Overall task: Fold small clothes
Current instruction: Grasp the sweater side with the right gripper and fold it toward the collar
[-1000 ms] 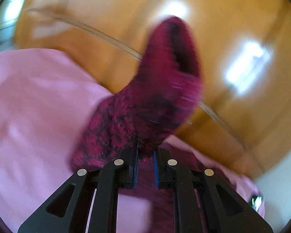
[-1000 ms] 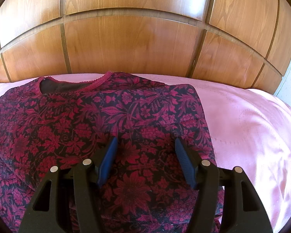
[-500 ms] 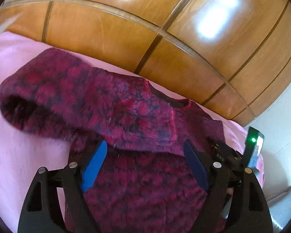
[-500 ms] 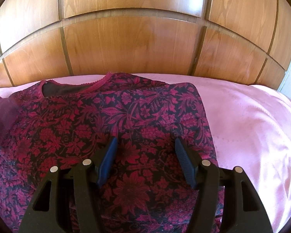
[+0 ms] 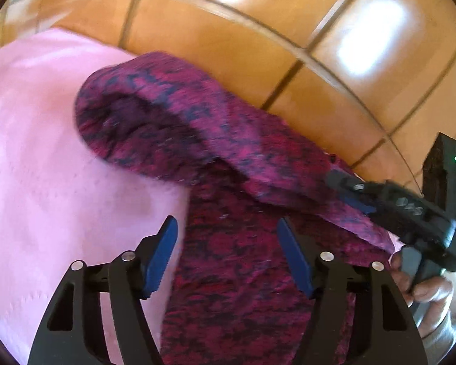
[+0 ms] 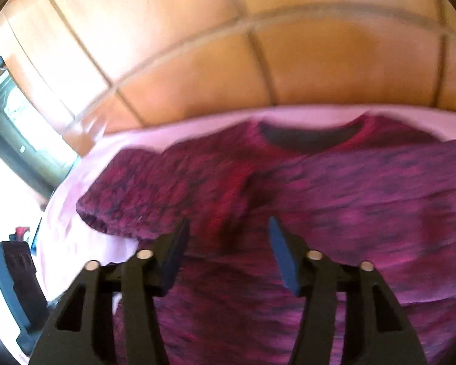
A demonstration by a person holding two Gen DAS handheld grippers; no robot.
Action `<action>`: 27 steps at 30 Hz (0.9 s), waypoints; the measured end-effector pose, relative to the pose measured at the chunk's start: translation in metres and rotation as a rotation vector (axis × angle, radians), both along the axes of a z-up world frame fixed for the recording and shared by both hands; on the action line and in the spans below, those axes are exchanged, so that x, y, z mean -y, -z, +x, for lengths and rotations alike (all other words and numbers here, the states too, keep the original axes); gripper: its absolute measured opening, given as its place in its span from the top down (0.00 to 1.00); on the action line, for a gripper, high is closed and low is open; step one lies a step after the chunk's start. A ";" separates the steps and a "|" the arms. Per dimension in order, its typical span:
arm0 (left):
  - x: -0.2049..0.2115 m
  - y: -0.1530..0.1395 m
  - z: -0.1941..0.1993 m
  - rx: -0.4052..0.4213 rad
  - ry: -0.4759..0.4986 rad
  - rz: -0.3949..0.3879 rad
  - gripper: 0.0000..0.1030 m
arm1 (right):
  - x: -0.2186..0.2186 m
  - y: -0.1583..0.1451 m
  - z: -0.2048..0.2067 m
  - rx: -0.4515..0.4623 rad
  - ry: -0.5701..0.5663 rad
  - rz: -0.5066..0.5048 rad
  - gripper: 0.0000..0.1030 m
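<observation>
Left wrist view. The left gripper (image 5: 226, 257) sits nearest the lens with its blue-padded jaws standing apart; they have just been closing somewhat, and nothing is clamped between them. The pads hang above the near left edge of the floral top (image 5: 243, 273), a dark red and black garment lying flat on the pink bedspread (image 5: 39, 158). Whether the pads touch the fabric cannot be told. The left pad is over the bedspread just beside the garment's edge; the right pad is over the garment body.

Beyond the pads, the sleeve (image 5: 155, 121) lies folded across the top, with its open cuff towards the left. At the right edge, the right gripper (image 5: 354, 196) reaches in over the sleeve fabric, carried by the person's hand (image 5: 425, 286). Farthest back stands the wooden headboard (image 5: 258, 39).

Right wrist view. The picture is blurred. The right gripper (image 6: 228, 243) has its jaws apart; they have just been closing, with no fabric pinched between them. Both pads are over the floral top (image 6: 319, 213), near its middle. Contact cannot be told. Farther off, the sleeve cuff (image 6: 106, 213) lies to the left and the neckline (image 6: 313, 137) straight beyond. The pink bedspread (image 6: 76, 243) borders the garment, and the wooden headboard (image 6: 228, 70) closes the view.
</observation>
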State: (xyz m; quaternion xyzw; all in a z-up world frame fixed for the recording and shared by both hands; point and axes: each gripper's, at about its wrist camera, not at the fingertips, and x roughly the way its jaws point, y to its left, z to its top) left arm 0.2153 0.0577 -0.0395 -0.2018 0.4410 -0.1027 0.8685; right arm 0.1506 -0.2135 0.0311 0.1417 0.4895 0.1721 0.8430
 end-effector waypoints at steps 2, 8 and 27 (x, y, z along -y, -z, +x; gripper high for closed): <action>-0.007 0.001 -0.001 -0.017 -0.045 0.014 0.35 | -0.017 0.008 0.007 -0.020 -0.007 -0.036 0.80; -0.011 0.006 0.008 -0.051 -0.125 0.067 0.35 | -0.021 -0.040 -0.003 0.131 -0.003 -0.108 0.96; 0.011 0.026 0.039 -0.124 -0.233 0.295 0.34 | 0.176 -0.018 -0.045 0.075 0.433 -0.227 0.96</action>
